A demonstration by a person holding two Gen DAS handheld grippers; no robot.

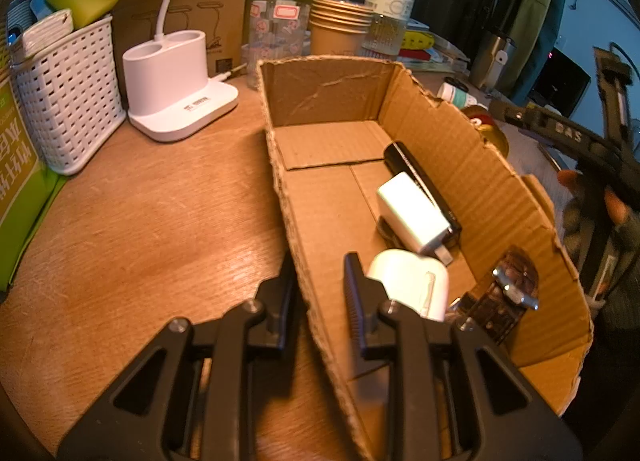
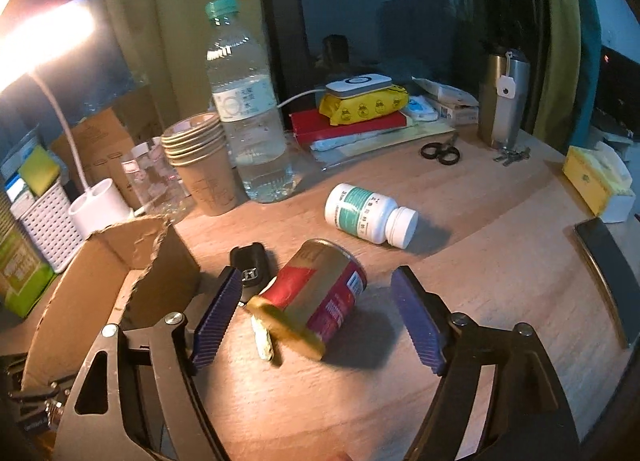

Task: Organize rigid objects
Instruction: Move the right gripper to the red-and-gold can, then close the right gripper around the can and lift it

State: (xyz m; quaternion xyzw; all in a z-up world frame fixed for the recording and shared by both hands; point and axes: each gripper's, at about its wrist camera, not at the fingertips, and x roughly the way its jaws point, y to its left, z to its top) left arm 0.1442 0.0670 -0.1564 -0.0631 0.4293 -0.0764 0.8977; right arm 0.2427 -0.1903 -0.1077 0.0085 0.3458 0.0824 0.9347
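Surface [image 2: 500, 221]: a wooden desktop, crowded along its far edge and lit warm from the left.
Cardboard box [image 1: 460, 149]: an open box with torn rims, lying lengthwise toward the left side of the surface; its near-left wall is pinched by the left tool.
Left tool [image 1: 320, 293]: clenched on the box wall, one finger outside the wall and one inside.
Right tool [image 2: 316, 313]: released, jaws spread wide on either side of the can and not touching it; no word on further motion can be read here.
Water bottle [image 2: 250, 109]: upright near the far edge, beside a stack of paper cups [image 2: 202, 157].
Can [image 2: 316, 297]: red and gold, lying on its side on the surface just right of the box, between the right tool's open jaws.
Pill bottle [image 2: 368, 215]: white with a teal label, on its side, beyond the can toward the middle of the surface.
Black bar [image 1: 424, 185]: a long dark item inside the box along its right wall.
White charger [image 1: 412, 213]: in the box, leaning on the black bar.
White rounded item [image 1: 408, 281]: in the box near the left tool's inner finger.
Wristwatch [image 1: 508, 289]: against the box's right wall, near its closer end.
Car key [image 2: 252, 265]: black, on the surface between the box and the can.
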